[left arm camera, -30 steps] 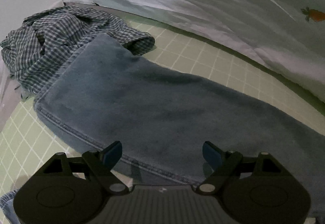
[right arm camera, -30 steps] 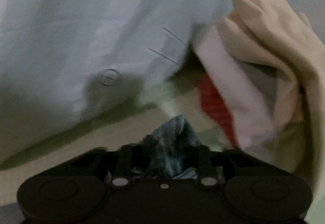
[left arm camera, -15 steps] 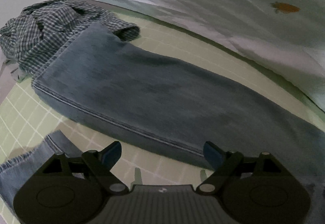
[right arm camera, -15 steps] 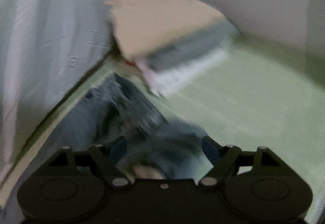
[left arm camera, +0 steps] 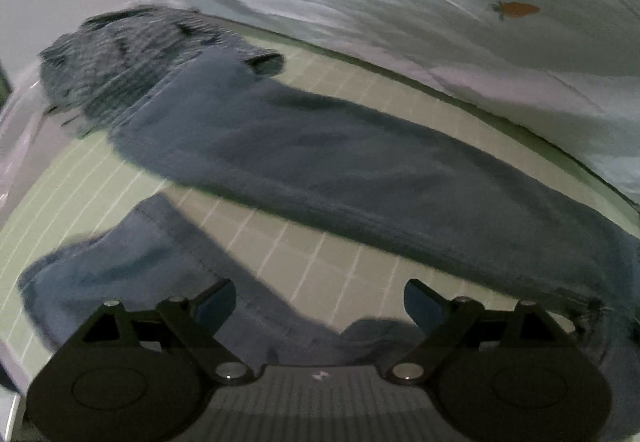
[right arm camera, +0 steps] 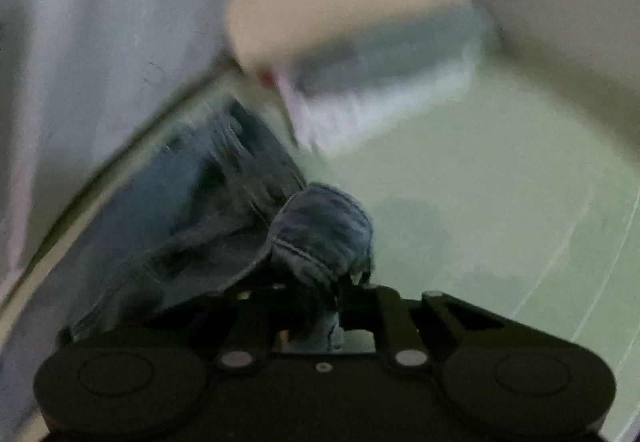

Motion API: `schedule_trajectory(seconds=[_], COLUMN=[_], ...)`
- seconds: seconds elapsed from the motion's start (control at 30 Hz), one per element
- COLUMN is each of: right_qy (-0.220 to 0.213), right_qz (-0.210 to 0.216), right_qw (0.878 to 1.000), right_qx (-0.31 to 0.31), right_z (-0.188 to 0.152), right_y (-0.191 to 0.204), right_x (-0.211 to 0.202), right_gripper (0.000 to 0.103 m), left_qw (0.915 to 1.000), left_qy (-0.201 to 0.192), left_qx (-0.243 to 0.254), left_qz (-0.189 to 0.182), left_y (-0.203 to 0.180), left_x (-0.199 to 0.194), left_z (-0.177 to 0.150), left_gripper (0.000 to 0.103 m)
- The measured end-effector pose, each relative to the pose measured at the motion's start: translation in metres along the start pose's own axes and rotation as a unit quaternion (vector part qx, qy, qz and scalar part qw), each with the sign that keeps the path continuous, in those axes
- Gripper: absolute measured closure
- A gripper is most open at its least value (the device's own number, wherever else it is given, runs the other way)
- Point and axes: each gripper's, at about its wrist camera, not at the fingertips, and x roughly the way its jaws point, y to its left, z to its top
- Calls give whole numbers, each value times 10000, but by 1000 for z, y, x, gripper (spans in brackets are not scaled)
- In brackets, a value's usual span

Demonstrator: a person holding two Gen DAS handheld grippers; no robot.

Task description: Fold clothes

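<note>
Jeans [left arm camera: 360, 161] lie unfolded; right gripper [right arm camera: 316, 282] has just clamped their end, left gripper [left arm camera: 320, 302] gaping empty, next folding over.

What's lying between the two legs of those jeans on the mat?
Nothing: in the left wrist view, only bare green gridded mat shows between the far leg and the near leg of the jeans.

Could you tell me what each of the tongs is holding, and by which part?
Right tongs pinch the jeans by a bunched seamed edge; left tongs hold nothing.
</note>
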Motion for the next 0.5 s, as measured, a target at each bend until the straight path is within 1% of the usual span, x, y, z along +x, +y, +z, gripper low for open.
schedule_trajectory(seconds=[0.03,0.07,0.1,0.13,0.17,0.2,0.23,0.27,0.3,0.33,0.37,0.43,0.5], right_qy=[-256,-377,-361,-174,66,282,325,304,283,207,111,42,70], right_qz=[-65,-144,-278,-494,-733,-913,-989,-1034,-1079,-1131,-1188,-1197,-1150], right_qw=[9996,9991,9985,9983,9972,9954,9945,9938,9930,9922,9912,9910,9917], right_qx=[-55,118,297,242,109,-9,-132,-260,-389,-486,-572,-592,-578], right_z=[5,10,13,12,11,8,4,-1,-5,-10,-14,-21,-30], right_y=[-6,-16,-27,-34,-39,-42,-39,-35,-31,-25,-19,-9,6], right_x=[-12,-18,-17,-7,5,14,15,12,10,5,-1,-7,-16], right_gripper=[91,91,90,88,81,77,72,65,55,31,19,19,18], left_qw=[10000,9998,9996,9993,9988,9983,9976,9967,9958,9949,9940,9926,9914], left_qy=[-37,-72,-91,-93,-92,-96,-100,-104,-108,-121,-136,-152,-166], left_qx=[-41,-78,-117,-172,-240,-311,-381,-452,-522,-593,-670,-751,-805], left_qz=[82,172,253,331,410,493,576,659,742,807,856,938,1015], left_y=[4,10,15,22,30,39,48,57,66,75,85,104,122], left_x=[-5,-10,-14,-17,-19,-22,-24,-26,-29,-32,-36,-37,-36], left_z=[-5,-10,-14,-18,-22,-24,-27,-30,-33,-35,-38,-37,-35], left_gripper=[12,12,12,12,11,11,11,11,11,11,11,11,11])
